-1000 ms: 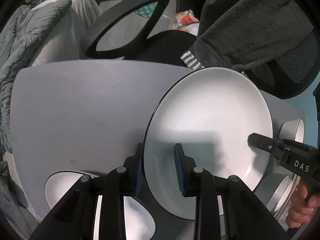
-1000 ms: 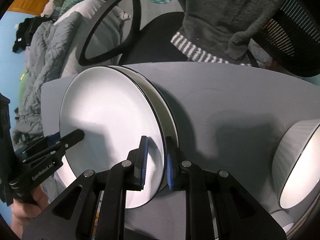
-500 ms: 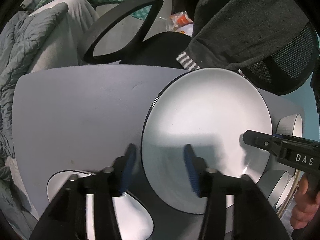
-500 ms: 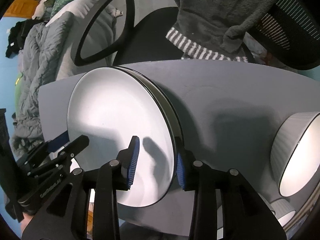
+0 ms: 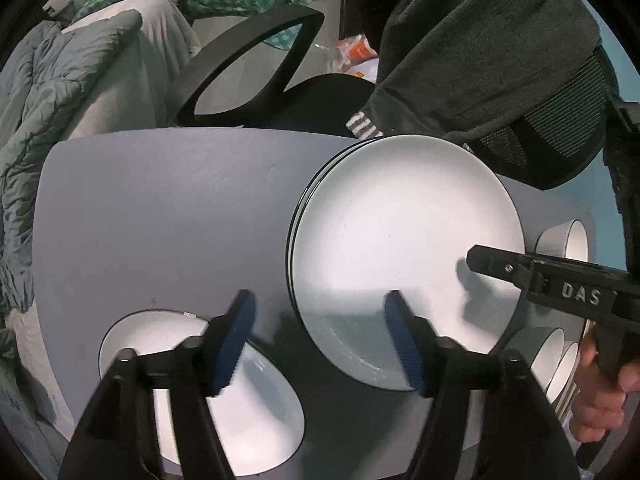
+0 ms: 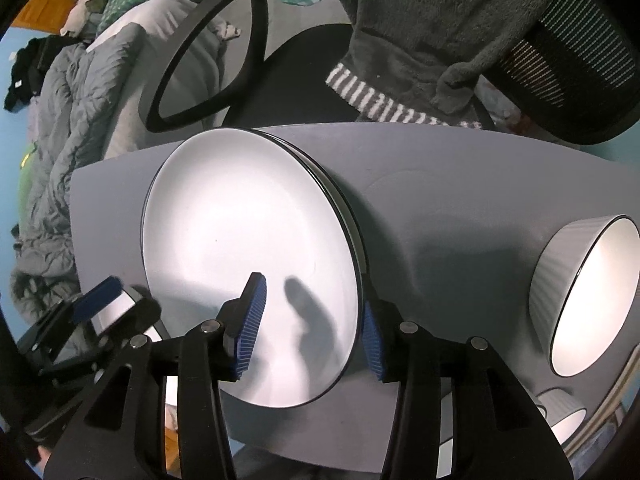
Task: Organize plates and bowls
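Observation:
A stack of white, black-rimmed plates (image 5: 400, 248) lies flat on the grey table (image 5: 160, 208). My left gripper (image 5: 320, 340) hangs just above its near-left rim. The jaws are opening, with the rim between them and the pads off it. In the right wrist view the same stack (image 6: 240, 232) fills the middle. My right gripper (image 6: 312, 332) straddles its near-right rim. Its jaws are opening too, and neither pad presses the plate. Each gripper shows in the other's view: the right gripper (image 5: 492, 268), the left gripper (image 6: 116, 304).
Two white dishes (image 5: 248, 420) sit under my left gripper. A ribbed white bowl (image 6: 580, 292) stands to the right, with more bowls (image 6: 560, 412) near the front edge. Behind the table are a black chair (image 5: 248, 68), a dark towel (image 5: 460, 40) and bedding (image 5: 60, 100).
Both grippers were shut on the top plate's rim and have opened off it. The plate now rests on the stack. The left gripper has risen a little.

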Available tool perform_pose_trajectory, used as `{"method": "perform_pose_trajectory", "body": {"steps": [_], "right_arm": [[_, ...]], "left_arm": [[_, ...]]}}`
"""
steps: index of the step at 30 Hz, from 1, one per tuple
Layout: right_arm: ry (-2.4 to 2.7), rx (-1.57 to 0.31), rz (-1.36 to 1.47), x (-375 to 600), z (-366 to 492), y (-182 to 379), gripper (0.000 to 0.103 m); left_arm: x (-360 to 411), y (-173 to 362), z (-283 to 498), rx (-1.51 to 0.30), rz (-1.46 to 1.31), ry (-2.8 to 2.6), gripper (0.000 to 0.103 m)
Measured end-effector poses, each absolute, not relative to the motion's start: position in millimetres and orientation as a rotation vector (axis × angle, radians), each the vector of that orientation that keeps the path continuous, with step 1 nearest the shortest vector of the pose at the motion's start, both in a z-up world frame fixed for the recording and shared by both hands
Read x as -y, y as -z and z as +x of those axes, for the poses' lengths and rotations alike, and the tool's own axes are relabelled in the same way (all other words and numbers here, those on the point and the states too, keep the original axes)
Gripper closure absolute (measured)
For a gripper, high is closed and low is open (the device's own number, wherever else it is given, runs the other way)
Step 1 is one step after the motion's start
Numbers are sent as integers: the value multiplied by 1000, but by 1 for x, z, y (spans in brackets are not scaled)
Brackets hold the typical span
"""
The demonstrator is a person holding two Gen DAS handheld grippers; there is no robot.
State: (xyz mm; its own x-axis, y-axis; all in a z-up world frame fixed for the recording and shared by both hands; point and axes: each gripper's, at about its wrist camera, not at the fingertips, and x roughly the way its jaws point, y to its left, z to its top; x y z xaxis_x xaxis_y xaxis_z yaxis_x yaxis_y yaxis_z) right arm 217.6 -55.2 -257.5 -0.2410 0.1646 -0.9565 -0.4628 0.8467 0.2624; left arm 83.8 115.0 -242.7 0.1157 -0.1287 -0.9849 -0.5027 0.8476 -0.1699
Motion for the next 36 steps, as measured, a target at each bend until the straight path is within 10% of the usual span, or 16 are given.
{"method": "perform_pose_trajectory", "body": {"steps": [36], "right_arm": [[-738, -1337, -515, 45, 111, 145, 42]], "left_arm": [[-130, 160, -71, -1219, -504, -404, 33]]}}
